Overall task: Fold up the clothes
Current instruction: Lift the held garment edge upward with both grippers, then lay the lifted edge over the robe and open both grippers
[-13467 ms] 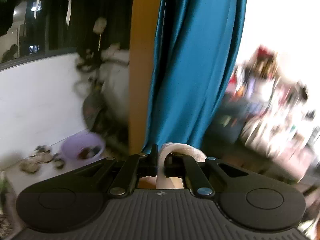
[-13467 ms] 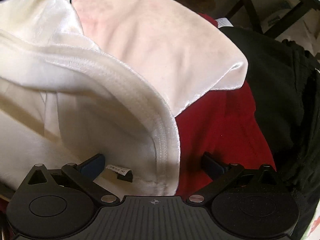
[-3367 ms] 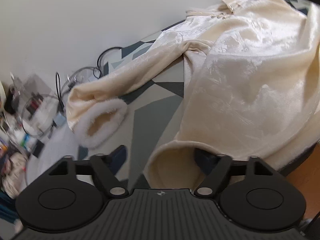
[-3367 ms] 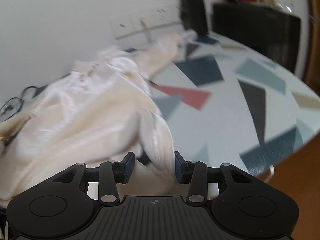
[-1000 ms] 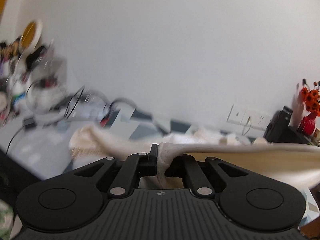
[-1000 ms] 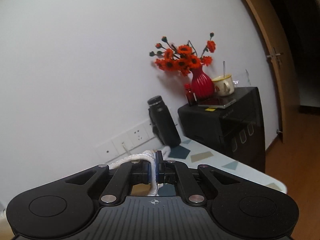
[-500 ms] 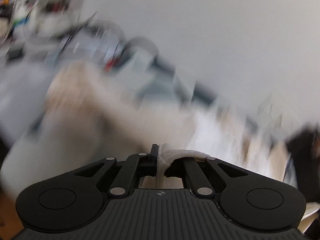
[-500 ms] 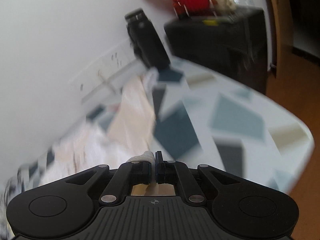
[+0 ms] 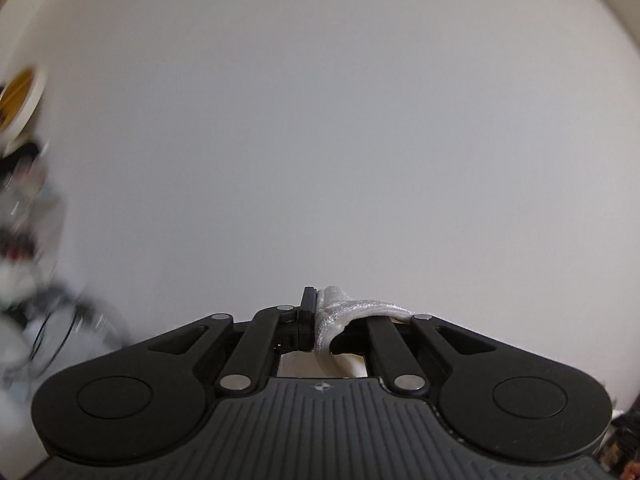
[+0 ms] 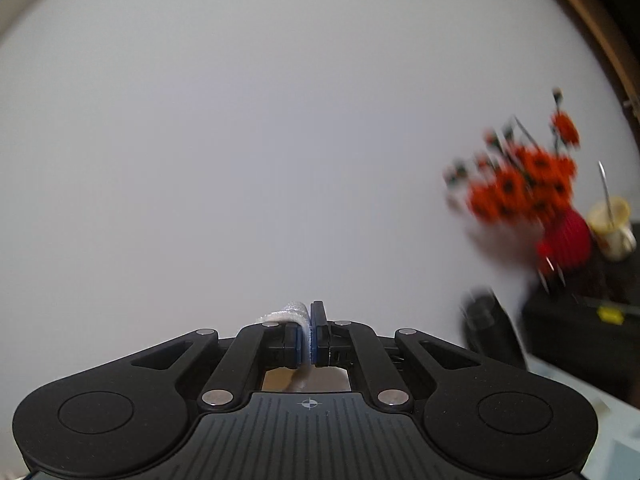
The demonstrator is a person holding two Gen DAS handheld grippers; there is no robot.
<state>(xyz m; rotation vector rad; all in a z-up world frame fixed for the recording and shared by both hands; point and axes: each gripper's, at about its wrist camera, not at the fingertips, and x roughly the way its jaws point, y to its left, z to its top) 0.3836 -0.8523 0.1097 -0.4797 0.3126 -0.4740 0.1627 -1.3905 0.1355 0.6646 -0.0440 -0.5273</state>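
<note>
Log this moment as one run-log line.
left tongs: shut on cream velvety garment | right tongs: shut on the garment | both views: plain white wall | table: not in view

The cloth point(image 9: 332, 312) is soft, fuzzy and creamy white. In the left view, a bunched bit of it is pinched tight between the two fingers of the left claw point(image 9: 316, 320) and drapes over to the right side. In the right view, a small fold of the same cloth point(image 10: 294, 316) pokes up, squeezed in the right claw point(image 10: 307, 336). Most of the cloth is hidden below.
</note>
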